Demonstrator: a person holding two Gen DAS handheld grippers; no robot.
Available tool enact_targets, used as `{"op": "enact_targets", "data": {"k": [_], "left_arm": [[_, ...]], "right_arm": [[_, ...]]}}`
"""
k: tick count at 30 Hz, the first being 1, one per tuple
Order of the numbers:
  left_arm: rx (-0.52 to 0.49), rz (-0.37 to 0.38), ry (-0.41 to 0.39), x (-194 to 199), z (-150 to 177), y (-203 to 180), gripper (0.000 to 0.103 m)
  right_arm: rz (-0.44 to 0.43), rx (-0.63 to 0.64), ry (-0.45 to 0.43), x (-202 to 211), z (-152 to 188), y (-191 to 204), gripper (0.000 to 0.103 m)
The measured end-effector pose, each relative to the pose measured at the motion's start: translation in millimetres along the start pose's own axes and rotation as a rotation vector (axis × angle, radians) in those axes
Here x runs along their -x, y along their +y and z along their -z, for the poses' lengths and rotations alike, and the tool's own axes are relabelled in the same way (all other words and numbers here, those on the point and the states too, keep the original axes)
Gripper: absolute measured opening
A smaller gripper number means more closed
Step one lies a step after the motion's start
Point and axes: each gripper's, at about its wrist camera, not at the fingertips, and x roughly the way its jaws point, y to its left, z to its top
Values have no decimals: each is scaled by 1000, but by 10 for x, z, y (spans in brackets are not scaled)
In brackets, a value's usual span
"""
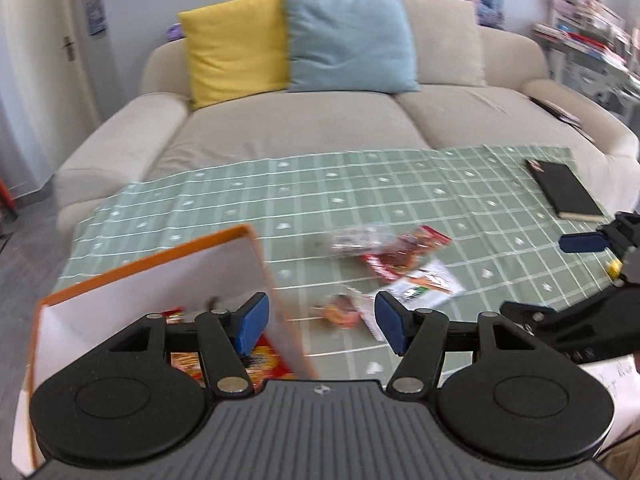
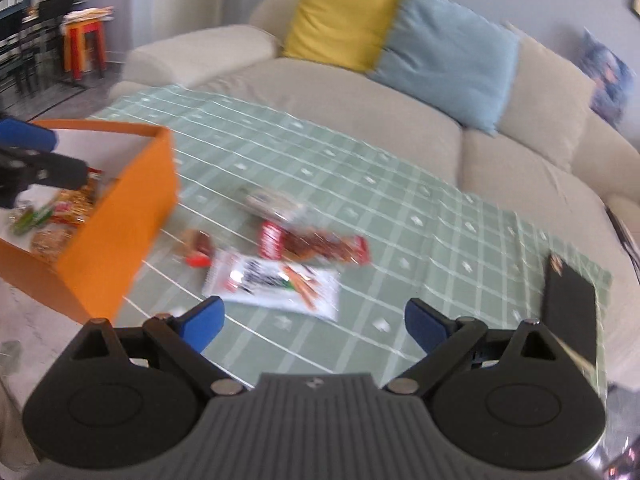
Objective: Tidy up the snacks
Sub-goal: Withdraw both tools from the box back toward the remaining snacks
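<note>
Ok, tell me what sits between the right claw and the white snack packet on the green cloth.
Nothing visible. The right claw is open, and the white snack packet lies just ahead of it with only bare green cloth between. The red packet lies behind it, the orange box off to the left.

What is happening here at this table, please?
A person with tongs in each hand is sorting snacks into an orange box. Some packets already lie inside it. Four remain on the green checked cloth: a white packet, a red packet, a clear wrapper and a small round snack. The left tongs are open at the box's wall; the right tongs are open above the white packet. Both hold nothing.
</note>
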Motion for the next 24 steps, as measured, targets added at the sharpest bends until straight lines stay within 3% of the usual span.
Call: {"op": "enact_targets", "data": {"k": [8,24], "left_arm": [[-93,46,34,-180,52,-429,72],[-131,75,120,-685,6,-574,72]], "right_arm": [[28,-111,43,-203,329,-384,94],[-39,-145,40,-565,439,-517,94]]}}
